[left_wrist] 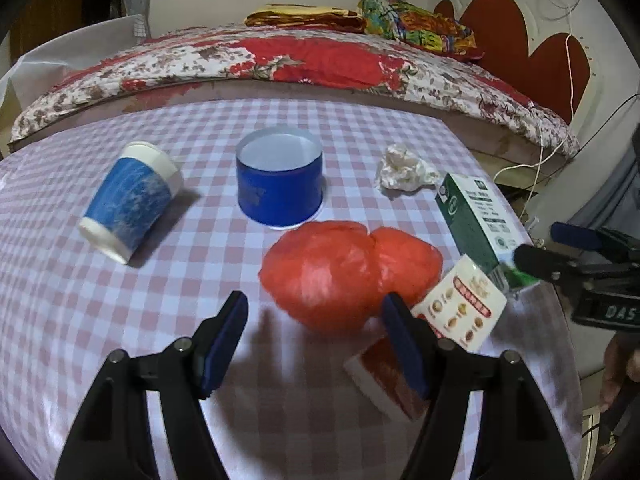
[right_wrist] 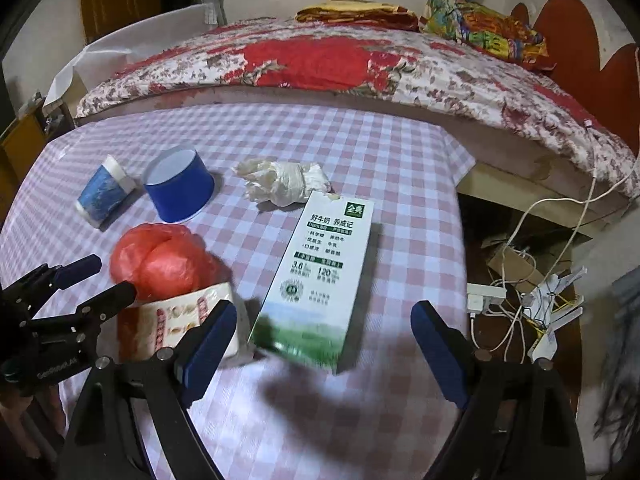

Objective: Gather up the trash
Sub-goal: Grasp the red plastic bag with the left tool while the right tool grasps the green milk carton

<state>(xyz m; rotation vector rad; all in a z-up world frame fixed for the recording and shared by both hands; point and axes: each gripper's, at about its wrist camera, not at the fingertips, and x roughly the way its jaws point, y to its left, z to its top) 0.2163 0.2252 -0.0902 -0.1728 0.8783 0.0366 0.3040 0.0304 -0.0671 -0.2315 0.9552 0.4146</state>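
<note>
Both grippers are hanging with fingers spread and empty over the table (left_wrist: 120, 320): the right gripper (right_wrist: 324, 344) is nearer the milk carton (right_wrist: 320, 276), its long axis running near-to-far between the fingers, while the left gripper (left_wrist: 316, 340) is facing the red bag (left_wrist: 344, 272) just beyond.

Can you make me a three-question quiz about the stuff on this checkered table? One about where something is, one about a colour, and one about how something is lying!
1. What lies just beyond the milk carton?
A. crumpled tissue
B. a spoon
C. a banana

2. What colour is the plastic bag?
A. green
B. red
C. black

3. How is the paper cup?
A. upright
B. stacked on the tub
C. tipped on its side

Answers: 1 A, the crumpled tissue sits past the carton's far end. 2 B, the bag is plainly red. 3 C, the cup lies on its side left of the blue tub.
</note>
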